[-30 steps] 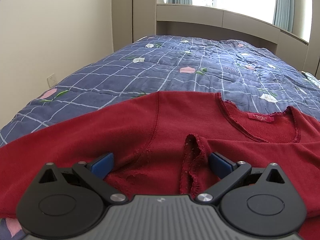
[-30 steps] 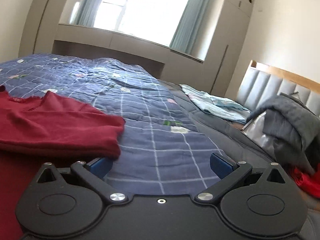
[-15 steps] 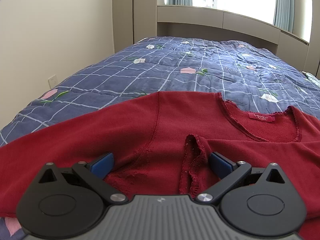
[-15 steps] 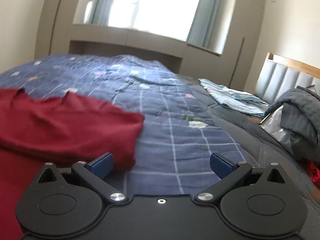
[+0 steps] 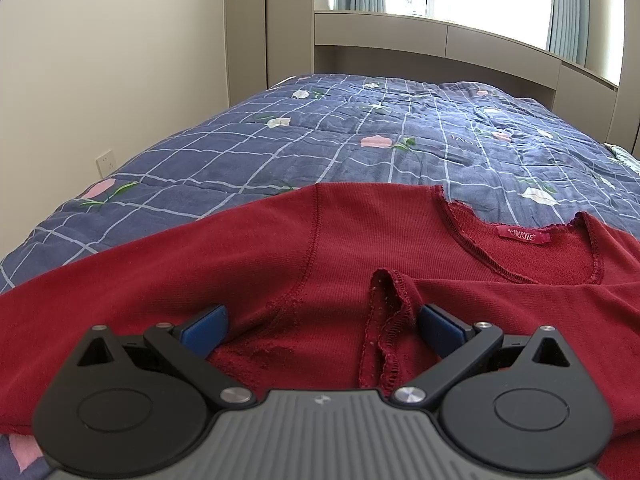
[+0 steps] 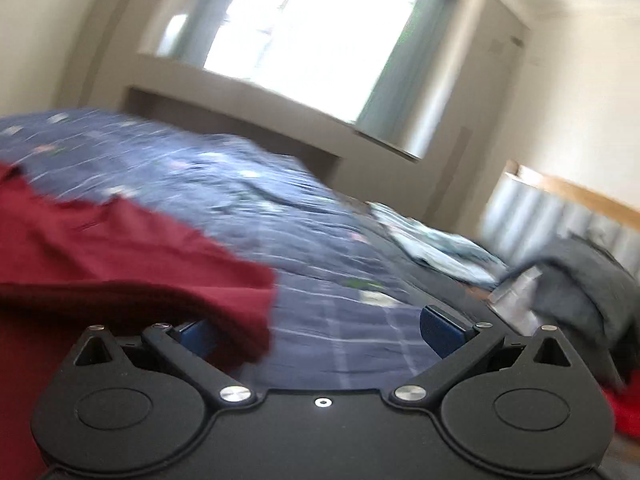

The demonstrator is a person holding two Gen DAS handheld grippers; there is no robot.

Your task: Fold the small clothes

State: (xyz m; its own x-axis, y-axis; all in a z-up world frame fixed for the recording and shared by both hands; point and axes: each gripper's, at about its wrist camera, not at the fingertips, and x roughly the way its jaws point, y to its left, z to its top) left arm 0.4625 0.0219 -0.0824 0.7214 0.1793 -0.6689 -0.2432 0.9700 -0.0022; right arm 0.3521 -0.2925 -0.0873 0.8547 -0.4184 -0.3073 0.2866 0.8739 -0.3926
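Observation:
A dark red knit top [image 5: 248, 256] lies spread on the blue checked quilt [image 5: 320, 140], neckline and label toward the far right, one sleeve cuff folded back across the chest. My left gripper [image 5: 320, 326] hovers low over the top near the armpit seam, open, its blue pads on either side of the cuff without pinching it. In the right wrist view, which is motion-blurred, the folded right edge of the red top [image 6: 132, 256] lies at the left. My right gripper [image 6: 320, 330] is open; its left pad sits beside that edge and the quilt [image 6: 340, 320] shows between the fingers.
A pale blue garment [image 6: 436, 248] lies at the bed's right side, with a grey garment [image 6: 580, 280] heaped by the headboard [image 6: 560, 204] and something red [image 6: 624, 404] below it. A wall with a socket [image 5: 106, 160] borders the left. A window ledge [image 5: 432, 46] runs along the far end.
The right gripper has swung and tilted, so its view is blurred and the red top's edge now reaches further toward the centre. The left gripper has barely moved.

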